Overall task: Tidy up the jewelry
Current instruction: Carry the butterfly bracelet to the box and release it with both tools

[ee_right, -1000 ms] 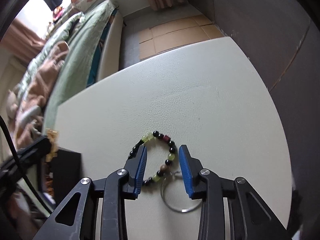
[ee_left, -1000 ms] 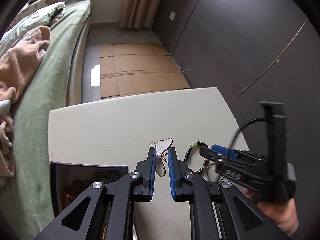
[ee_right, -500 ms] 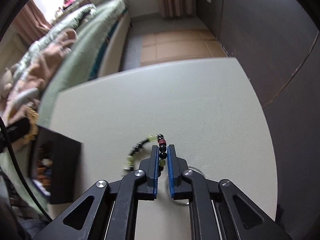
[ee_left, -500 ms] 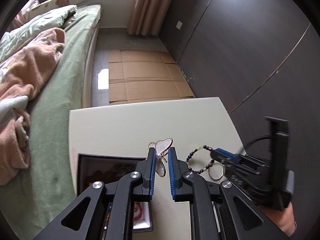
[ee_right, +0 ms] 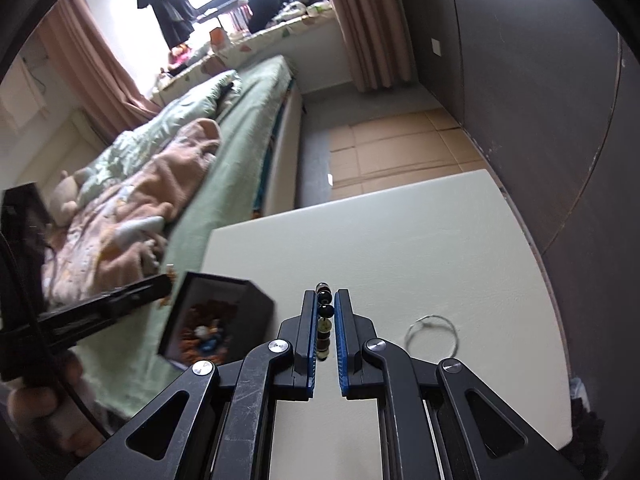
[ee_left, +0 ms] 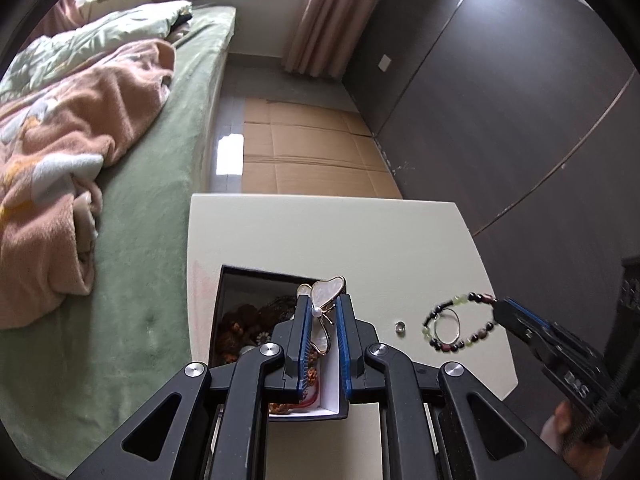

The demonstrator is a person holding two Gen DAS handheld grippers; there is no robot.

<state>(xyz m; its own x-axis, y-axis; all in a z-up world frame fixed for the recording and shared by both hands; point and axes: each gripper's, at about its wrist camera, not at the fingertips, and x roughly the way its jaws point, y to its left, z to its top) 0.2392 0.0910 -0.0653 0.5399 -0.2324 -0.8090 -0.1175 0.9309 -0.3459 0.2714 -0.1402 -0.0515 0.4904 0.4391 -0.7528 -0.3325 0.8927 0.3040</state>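
Midway: left gripper (ee_left: 322, 316) fingers are clamping the butterfly brooch (ee_left: 325, 322) over the jewelry box (ee_left: 240, 284); right gripper (ee_right: 325, 320) fingers are pinching the bead bracelet (ee_right: 324, 322); wire ring (ee_right: 431, 335) and small bead (ee_left: 399, 326) are lying loose on the worktop (ee_left: 320, 236).

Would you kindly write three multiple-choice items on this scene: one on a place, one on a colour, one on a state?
1. The butterfly brooch is
A. flat on the table
B. held above the open jewelry box
C. on the bed

2. Each gripper's finger pads are
A. blue
B. red
C. yellow

3. The right gripper is
A. wide open
B. shut on the beaded bracelet
C. shut on the thin metal ring

Answers: 1 B, the left gripper pinches it over the box. 2 A, blue strips line both. 3 B, beads sit between its pads; the ring lies on the table.
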